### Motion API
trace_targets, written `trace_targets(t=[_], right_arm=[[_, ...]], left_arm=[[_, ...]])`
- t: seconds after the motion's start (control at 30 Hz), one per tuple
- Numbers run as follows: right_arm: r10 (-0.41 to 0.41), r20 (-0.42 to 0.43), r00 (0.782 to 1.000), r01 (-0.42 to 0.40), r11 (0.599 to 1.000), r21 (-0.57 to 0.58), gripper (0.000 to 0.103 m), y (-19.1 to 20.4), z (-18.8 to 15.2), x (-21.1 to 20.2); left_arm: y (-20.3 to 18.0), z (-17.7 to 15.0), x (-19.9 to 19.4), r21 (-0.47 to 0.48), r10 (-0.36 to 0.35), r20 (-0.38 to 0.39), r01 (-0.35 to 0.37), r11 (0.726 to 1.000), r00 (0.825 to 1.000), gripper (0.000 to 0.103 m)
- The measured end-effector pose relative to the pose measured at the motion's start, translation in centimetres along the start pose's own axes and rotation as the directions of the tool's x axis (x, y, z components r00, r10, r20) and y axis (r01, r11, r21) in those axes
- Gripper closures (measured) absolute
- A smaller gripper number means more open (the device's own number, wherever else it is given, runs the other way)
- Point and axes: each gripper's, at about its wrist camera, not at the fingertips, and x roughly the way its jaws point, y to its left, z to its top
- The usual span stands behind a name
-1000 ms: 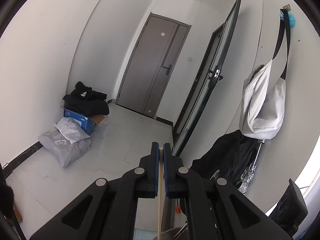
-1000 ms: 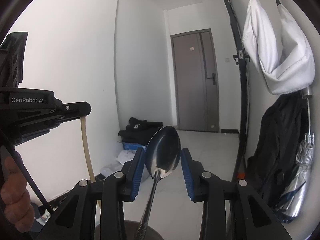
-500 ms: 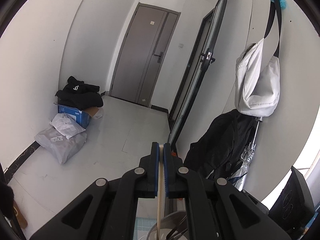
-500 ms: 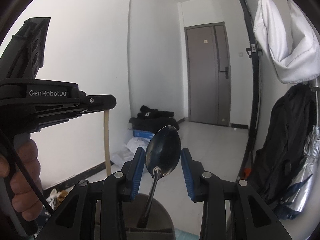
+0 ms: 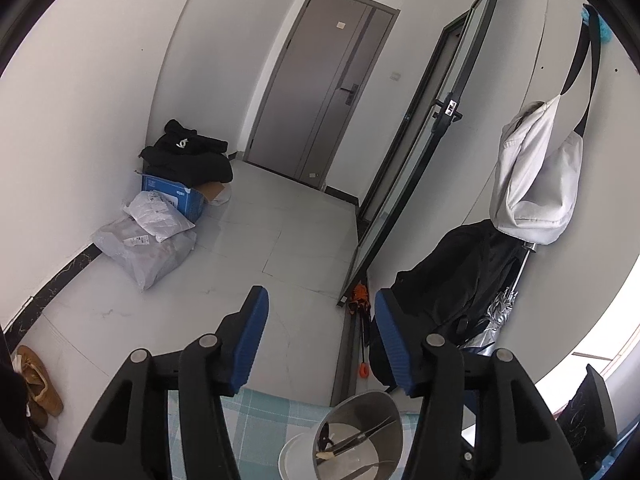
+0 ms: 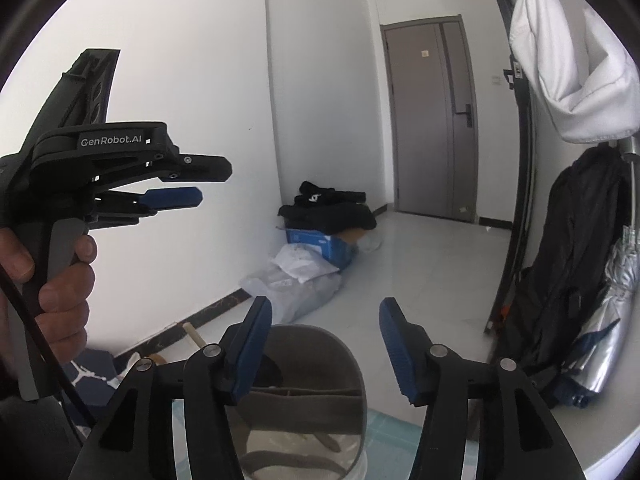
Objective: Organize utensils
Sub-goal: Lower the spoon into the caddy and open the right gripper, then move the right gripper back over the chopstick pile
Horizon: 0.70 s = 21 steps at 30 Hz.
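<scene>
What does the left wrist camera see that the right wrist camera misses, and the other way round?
Only the left wrist view shows the brown shoes by the wall and the utensils lying inside the grey holder. Only the right wrist view shows the left hand-held gripper from the side, with a hand on its handle. Both show the grey door, the blue box and the white bag.

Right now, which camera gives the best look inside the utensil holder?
Left wrist: the utensil holder shows its open mouth with utensils lying inside. Right wrist sees the utensil holder partly hidden behind the right gripper.
</scene>
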Motion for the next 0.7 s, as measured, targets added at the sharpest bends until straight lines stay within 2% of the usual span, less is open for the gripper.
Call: trace_targets(t=[0.1,0.23,0.4,0.7], right_arm=[[-0.017,0.008,1.000,0.016,1.000,0.017,0.038,0.1,-0.1,-1.8],[-0.033,0.023,0.999,0.032,0.999,0.043,0.031,0.6,0.0,-4.4],[-0.049,0.049,0.998,0.045,0.996,0.072,0.020,1.7,0.1,-7.7],[-0.075,0.069,0.995,0.070,0.995,0.074,0.009,4.3,-1.1,-12.5]], left_arm=[[0.0,-0.2,-1.6,-0.011,0.020,0.015,-0.020,1.000,1.000,0.036],[-0.3,-0.9,-4.0,-0.003,0.057,0.033,-0.057,0.998,0.998,0.026],[-0.9,-1.9,-6.7,0.012,0.091,0.033,-0.091,0.996,0.995,0.019],[-1.6,-5.0,-11.0,0.025,0.137,0.051,-0.139,0.990,0.989,0.003]])
